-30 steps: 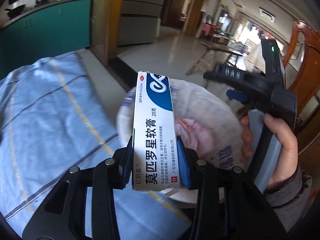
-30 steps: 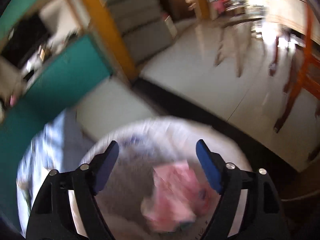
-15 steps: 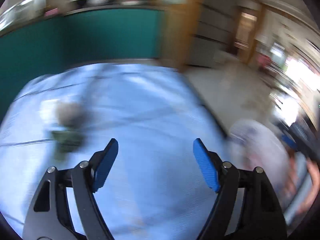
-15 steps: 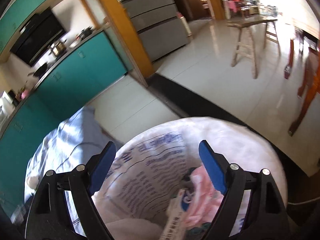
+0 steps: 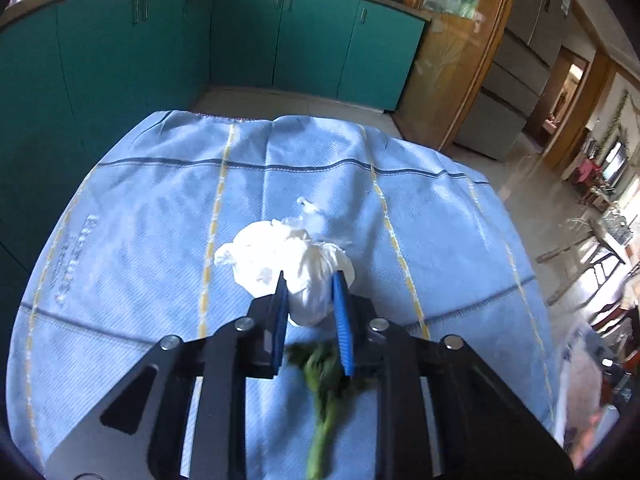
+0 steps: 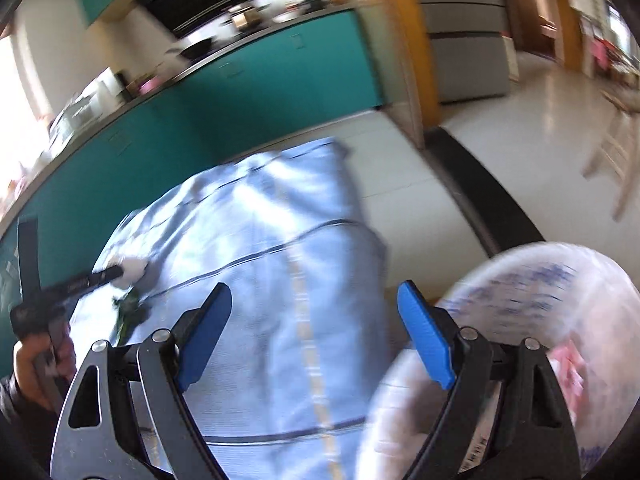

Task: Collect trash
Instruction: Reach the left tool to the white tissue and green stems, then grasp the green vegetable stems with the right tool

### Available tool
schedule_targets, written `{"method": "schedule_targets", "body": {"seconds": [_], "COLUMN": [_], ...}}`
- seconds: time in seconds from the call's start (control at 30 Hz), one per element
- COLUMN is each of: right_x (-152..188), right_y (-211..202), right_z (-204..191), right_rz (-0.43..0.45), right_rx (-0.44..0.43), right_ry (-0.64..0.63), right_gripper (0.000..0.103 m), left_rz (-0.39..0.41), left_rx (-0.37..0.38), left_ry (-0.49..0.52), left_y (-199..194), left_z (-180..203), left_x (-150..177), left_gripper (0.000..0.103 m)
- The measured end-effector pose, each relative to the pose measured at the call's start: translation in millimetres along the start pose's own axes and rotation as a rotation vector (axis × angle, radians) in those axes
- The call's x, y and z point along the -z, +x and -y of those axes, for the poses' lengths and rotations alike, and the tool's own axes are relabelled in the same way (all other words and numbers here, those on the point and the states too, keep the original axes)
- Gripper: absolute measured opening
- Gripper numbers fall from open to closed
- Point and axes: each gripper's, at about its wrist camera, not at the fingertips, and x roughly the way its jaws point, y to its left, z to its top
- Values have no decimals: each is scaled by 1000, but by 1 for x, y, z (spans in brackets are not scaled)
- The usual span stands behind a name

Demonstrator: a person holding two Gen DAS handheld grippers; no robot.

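Risks tearing or shedding tissue wad (image 5: pixel 296 264), pinched only at near end in nearly closed left gripper (image 5: pixel 308 308), while right gripper (image 6: pixel 316 332) hangs wide open, empty, near bag (image 6: pixel 520 320).

Two wrist cameras over one blue cloth (image 5: pixel 140 220)

The left looks down close at its middle, toward the teal cabinets (image 5: pixel 240 32); the right looks across its right edge, sharing cloth (image 6: pixel 260 240) and cabinets (image 6: pixel 280 76).
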Motion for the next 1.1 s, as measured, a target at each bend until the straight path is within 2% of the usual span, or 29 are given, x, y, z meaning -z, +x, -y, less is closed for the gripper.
{"method": "schedule_targets", "body": {"seconds": [0.1,0.17,0.27,0.37,0.57,0.6,0.7,0.77,0.87,0.9,0.93,0.97,1.07,1.1], "right_x": [2,5,14,20,29,29,28,27,27,26,25,24,29,30], "right_y": [11,17,32,51,99,102,115,118,121,124,124,124,124,124], "right_z": [-29,-52,-93,-127,-183,-193,-216,-229,-256,-260,-264,-262,-271,-272], "right_rz": [-48,-67,-118,-172,-292,-279,-319,-326,-294,-280,-263,-263,-264,-259], "right_rx": [-86,-120,-177,-218,-207,-183,-180,-157,-74,-52,-27,-20,29,41], "right_ry": [-77,-142,-239,-277,-273,-281,-248,-254,-320,-326,-327,-327,-376,-395], "right_gripper": [85,86,86,86,87,87,87,87,87,85,79,67,46,42], "left_rz": [14,19,11,-9,-22,-25,-29,-27,-19,-17,-14,-9,-7,-6], "left_rx": [45,41,-36,-107,-58,-50,-25,-10,14,29,39,50,76,79], "left_ry": [-5,10,88,139,98,96,101,107,107,106,105,102,97,97], "left_y": [-37,-62,-93,-103,-111,-112,-110,-114,-118,-121,-123,-126,-129,-130], "left_z": [-12,-23,-37,-46,-70,-71,-76,-77,-81,-83,-85,-87,-91,-91], "left_x": [25,48,88,107,114,116,118,119,122,123,124,125,127,127], "left_gripper": [22,22,23,23,27,29,31,37,44,47,51,55,60,61]}}
